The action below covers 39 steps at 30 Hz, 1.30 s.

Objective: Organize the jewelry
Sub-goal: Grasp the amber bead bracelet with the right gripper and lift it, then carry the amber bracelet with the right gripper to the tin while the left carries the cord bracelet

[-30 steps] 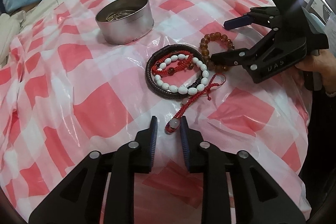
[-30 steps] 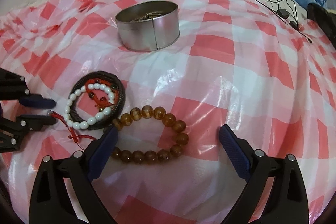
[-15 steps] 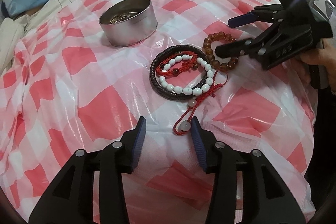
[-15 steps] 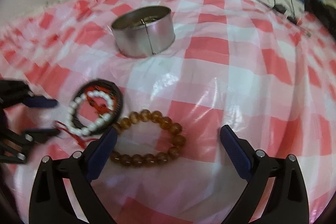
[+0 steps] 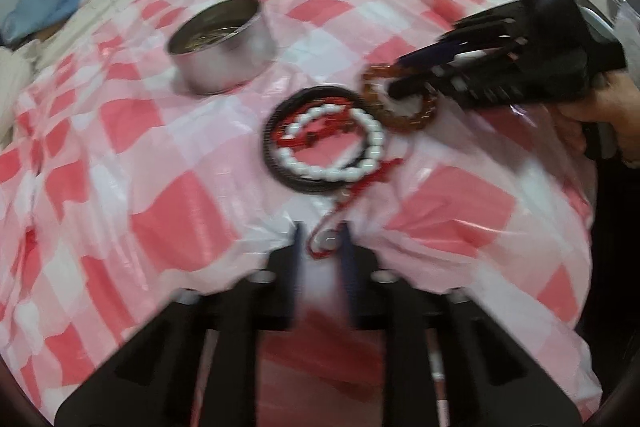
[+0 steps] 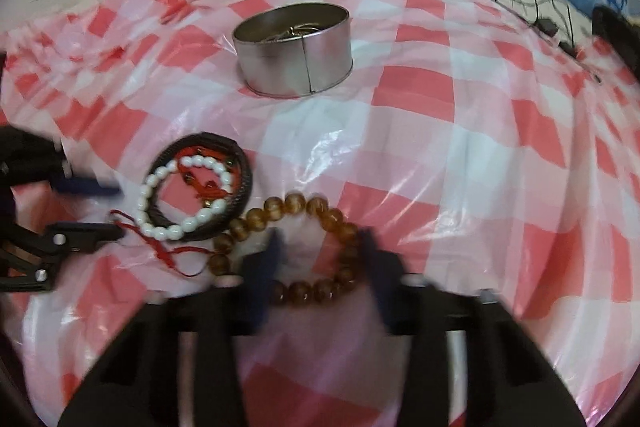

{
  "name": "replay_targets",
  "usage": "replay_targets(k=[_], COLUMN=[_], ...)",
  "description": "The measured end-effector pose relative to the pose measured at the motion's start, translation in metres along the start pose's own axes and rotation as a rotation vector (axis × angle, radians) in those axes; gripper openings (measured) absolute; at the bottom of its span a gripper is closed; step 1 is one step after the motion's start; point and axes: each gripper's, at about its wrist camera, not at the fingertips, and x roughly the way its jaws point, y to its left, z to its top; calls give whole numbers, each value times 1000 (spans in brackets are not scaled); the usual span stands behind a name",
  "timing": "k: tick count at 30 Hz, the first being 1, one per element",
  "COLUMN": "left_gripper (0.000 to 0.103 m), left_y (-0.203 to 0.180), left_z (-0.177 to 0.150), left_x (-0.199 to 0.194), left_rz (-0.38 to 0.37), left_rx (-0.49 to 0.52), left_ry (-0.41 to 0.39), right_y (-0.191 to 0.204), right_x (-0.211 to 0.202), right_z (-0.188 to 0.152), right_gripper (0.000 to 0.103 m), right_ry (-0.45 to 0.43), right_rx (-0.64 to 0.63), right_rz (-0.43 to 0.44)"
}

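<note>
Left wrist view shows the left gripper point(image 5: 322, 241) with jaws narrowly parted around the bead end of the red cord bracelet point(image 5: 326, 241). The right gripper point(image 6: 322, 255) straddles the amber bead bracelet point(image 6: 316, 205), jaws apart. Both bracelets lie on the checkered cloth point(image 6: 460, 155) near the metal tin point(image 6: 294, 53).

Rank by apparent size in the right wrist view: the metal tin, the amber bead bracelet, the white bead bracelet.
1. Amber bead bracelet and metal tin: they look about equal, and the bracelet lies nearer the camera, so no ranking.
2. White bead bracelet, smallest.
</note>
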Motion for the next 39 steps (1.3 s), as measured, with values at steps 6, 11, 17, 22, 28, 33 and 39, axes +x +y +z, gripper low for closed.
replay_targets(k=[6,11,17,22,28,33,39], left_gripper=[10,11,18,10,11,11,11], left_y=[-2,-2,-2,-2,-4,-1,1], left_z=[-1,-1,-1,0,-3,-5,-6], left_x=[-5,-4,1,0,-6,-17,-38], left_rz=[-31,-17,11,-60,-75,-75,-112], left_rx=[4,3,11,7,9,1,-9], left_ry=[-10,-9,-7,9,1,-29,-96], right_y=[-14,-19,8,-9,-33,-35,-44], right_x=[-15,-15,1,-4,-19,-32,-44], right_z=[-6,-3,-3,-7,-13,-16,-21], right_gripper=[12,64,60,13,13,13,13], right_ry=[-54,-82,-33,-32,-115,-188,-269], right_rx=[119,151,-22,110,297,342,407], right_rz=[91,33,-91,154,422,544,655])
